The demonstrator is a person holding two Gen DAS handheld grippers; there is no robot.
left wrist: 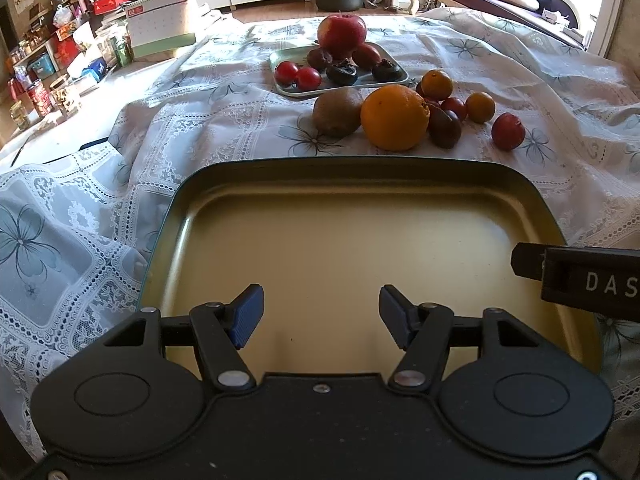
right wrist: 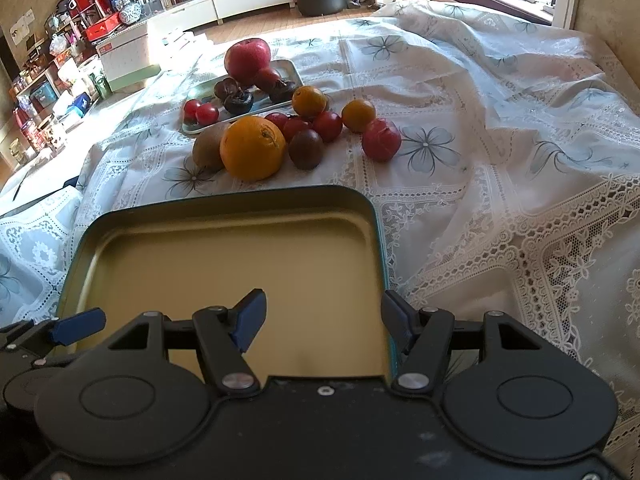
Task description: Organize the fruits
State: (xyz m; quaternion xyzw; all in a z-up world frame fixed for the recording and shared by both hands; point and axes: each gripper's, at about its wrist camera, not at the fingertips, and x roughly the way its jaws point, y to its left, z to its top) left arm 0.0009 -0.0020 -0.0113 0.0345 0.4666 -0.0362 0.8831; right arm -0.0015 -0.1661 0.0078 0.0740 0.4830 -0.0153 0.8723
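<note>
A bare yellow tray [left wrist: 360,240] with a dark rim lies close in front on the lace tablecloth. My left gripper [left wrist: 320,312] hangs open over its near part, nothing between the fingers. My right gripper [right wrist: 322,318] is open too, astride the tray's right rim [right wrist: 382,248], holding nothing. Beyond the tray lie a large orange [left wrist: 394,116], a brown kiwi [left wrist: 336,111], small oranges, dark plums and red fruits [left wrist: 507,131]. A small pale tray [left wrist: 288,90] farther back carries a red apple [left wrist: 342,32], cherry tomatoes and dark fruits.
The right gripper's black body [left wrist: 580,280] juts in at the right of the left wrist view; the left gripper's blue finger [right wrist: 78,322] shows at the left of the right one. A boxed calendar [left wrist: 160,28] stands back left. Cluttered shelves line the far left.
</note>
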